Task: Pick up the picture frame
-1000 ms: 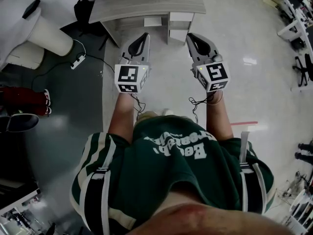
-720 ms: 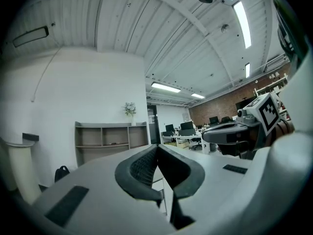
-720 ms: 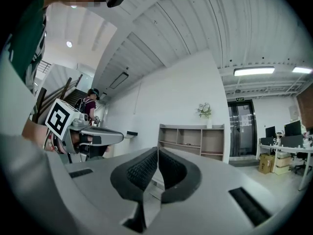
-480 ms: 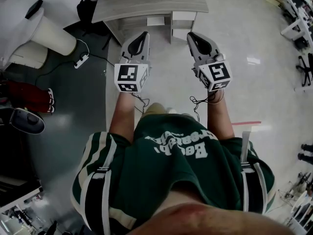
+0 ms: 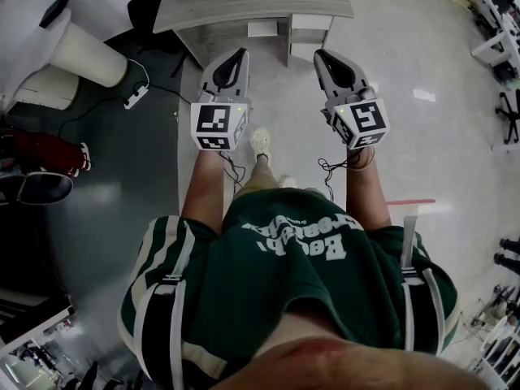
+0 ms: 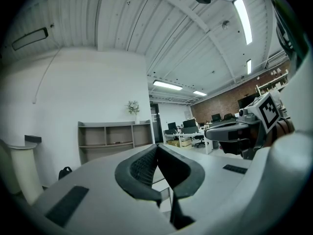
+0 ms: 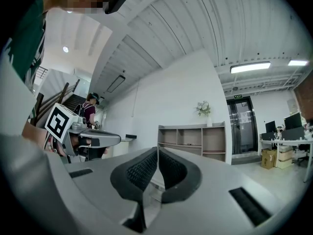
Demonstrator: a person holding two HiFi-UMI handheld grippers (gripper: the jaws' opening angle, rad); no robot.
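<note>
No picture frame shows in any view. In the head view my left gripper (image 5: 240, 56) and right gripper (image 5: 319, 56) are held side by side, level, pointing at a grey open shelf unit (image 5: 252, 6) just ahead on the floor. Both are shut with nothing between the pads. The left gripper view shows the left gripper (image 6: 156, 147) with its pads together, aimed at the shelf unit (image 6: 115, 138). The right gripper (image 7: 157, 150) is also pad to pad before the same shelf unit (image 7: 195, 140). A vase of flowers (image 7: 203, 109) stands on top of the shelves.
A white round pedestal (image 5: 81, 55), a power strip (image 5: 134, 96) with its cable and a black bag (image 5: 142, 10) lie left of the shelf. A person in dark red (image 5: 41, 149) is at the far left. Desks and office chairs (image 5: 500, 47) fill the right side.
The person has stepped forward: a shoe now shows between the two grippers and the floor has slid past. Both grippers stay shut and side by side.
</note>
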